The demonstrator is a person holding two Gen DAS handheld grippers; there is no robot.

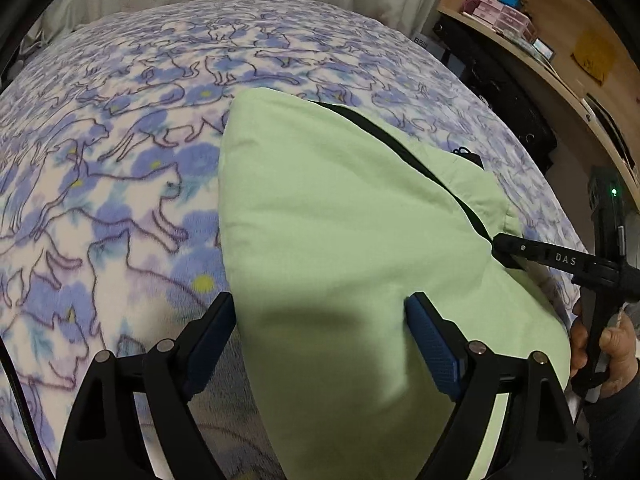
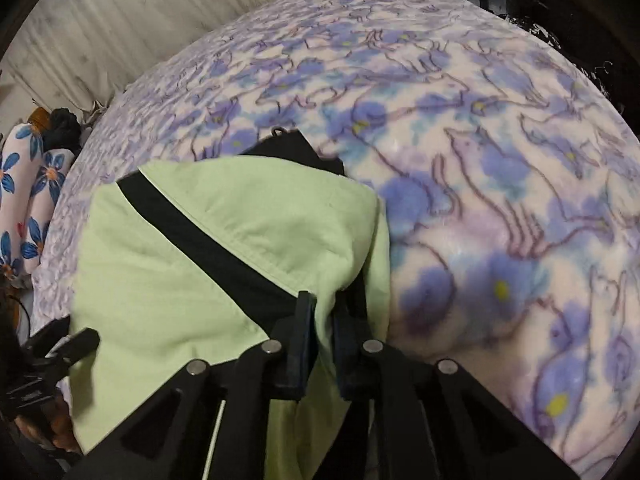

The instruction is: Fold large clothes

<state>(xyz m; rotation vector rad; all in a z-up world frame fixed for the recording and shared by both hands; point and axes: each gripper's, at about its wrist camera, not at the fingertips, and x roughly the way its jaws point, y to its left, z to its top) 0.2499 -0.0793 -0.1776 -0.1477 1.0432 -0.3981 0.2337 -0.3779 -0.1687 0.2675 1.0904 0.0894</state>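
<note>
Right claw (image 2: 322, 332) pinches the garment (image 1: 340, 208) edge — left claw (image 1: 320, 312) gapes wide over it.
I'd keep the pinch firm, close left on the near hem, then fold evenly.

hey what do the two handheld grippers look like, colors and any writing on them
Both are black plastic. The left gripper and right gripper have triangular cut-out linkages with silver round pins and textured blue pads. From the left wrist view, the right one's finger carries white letters "DAS", and a small green light glows on its body.
</note>
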